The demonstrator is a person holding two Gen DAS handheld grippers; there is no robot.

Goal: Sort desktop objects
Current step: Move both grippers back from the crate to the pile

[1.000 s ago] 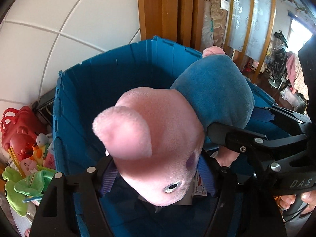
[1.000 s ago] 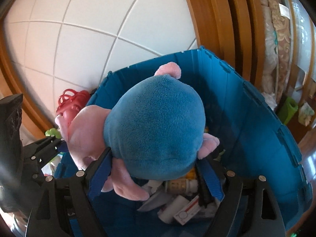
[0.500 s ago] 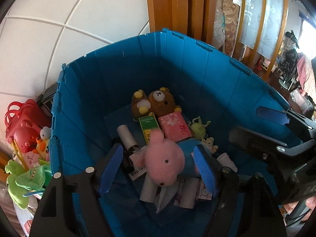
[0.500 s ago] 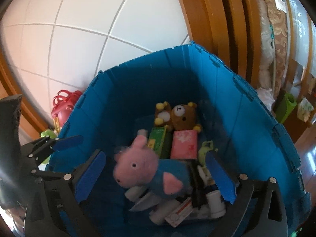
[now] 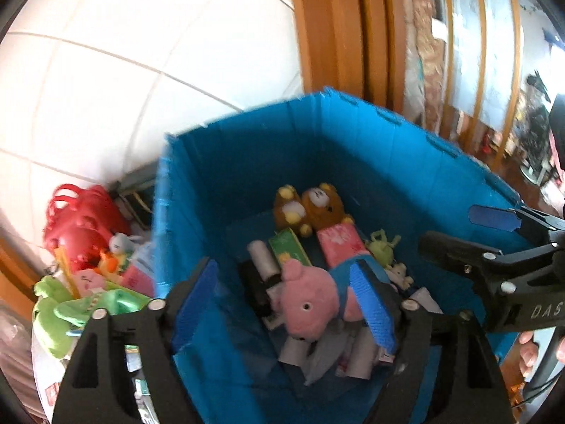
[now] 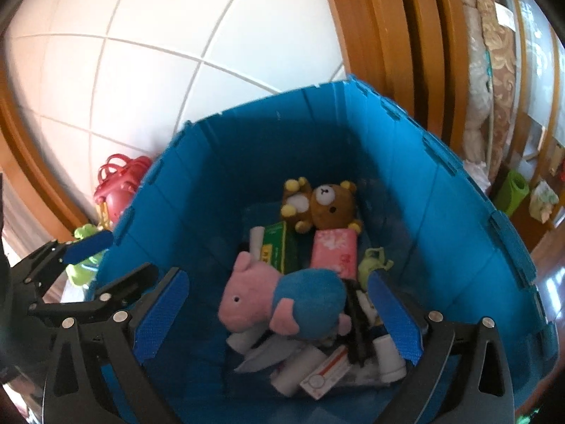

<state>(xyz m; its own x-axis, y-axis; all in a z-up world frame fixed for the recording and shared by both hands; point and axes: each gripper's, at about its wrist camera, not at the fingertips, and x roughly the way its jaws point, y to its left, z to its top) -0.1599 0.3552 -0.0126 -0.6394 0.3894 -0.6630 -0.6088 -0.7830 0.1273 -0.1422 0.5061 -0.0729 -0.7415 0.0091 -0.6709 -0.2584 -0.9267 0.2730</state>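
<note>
Pig is in the bin, both tools, left and right, wide open and empty. Pulling back carelessly could clip the bin's rim.

**Bright daylight, one soft view**

Daylight floods in, strongest at the window far right, and the white tiled wall nearly blows out. The blue bin is shadowed deep inside. The left wrist view is smeared and soft; the right wrist view is crisp. Both bow straight lines and darken at the corners.
</note>
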